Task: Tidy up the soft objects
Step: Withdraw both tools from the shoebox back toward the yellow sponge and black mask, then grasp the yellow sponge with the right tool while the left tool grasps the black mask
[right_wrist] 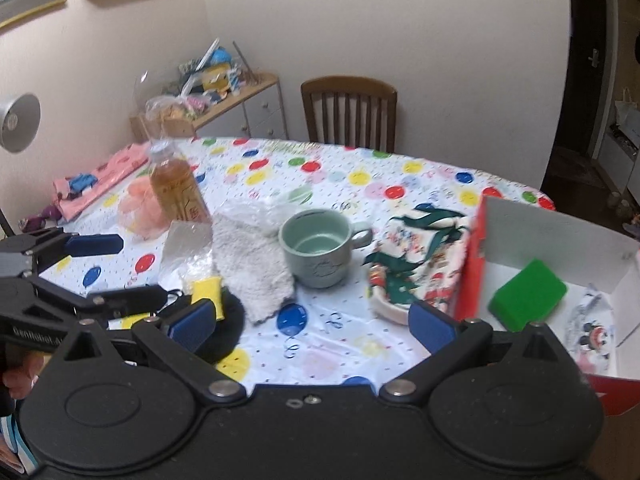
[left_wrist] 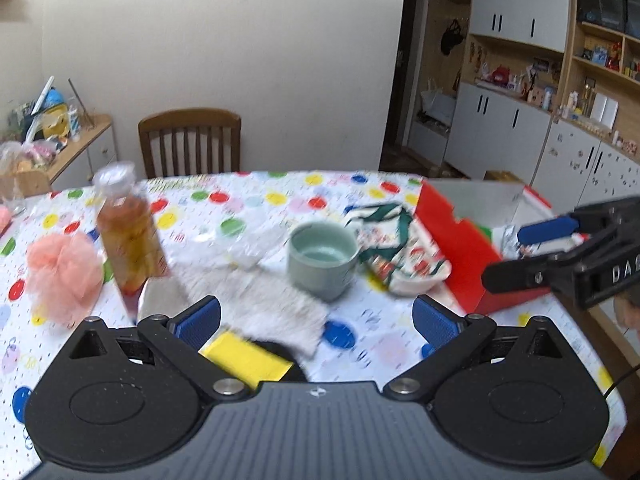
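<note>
My left gripper point(left_wrist: 316, 320) is open and holds nothing; it hovers just above a yellow sponge point(left_wrist: 248, 358) that lies on a black disc point(right_wrist: 234, 322). A white fluffy towel point(left_wrist: 256, 300) lies ahead of it, and a pink mesh puff point(left_wrist: 64, 276) to the left. A Christmas-print cloth point(right_wrist: 416, 264) rests against the red box point(right_wrist: 472, 264). Inside the box lie a green sponge point(right_wrist: 528, 294) and a small printed soft item point(right_wrist: 592, 332). My right gripper point(right_wrist: 312, 326) is open and empty, above the table's front beside the box.
A pale green mug point(right_wrist: 316, 248) stands mid-table between towel and printed cloth. A tea bottle point(right_wrist: 176, 188) stands by the puff, with crumpled clear plastic point(right_wrist: 188, 240) near it. A pink cloth point(right_wrist: 96, 184) lies far left. A wooden chair point(right_wrist: 350, 112) faces the far edge.
</note>
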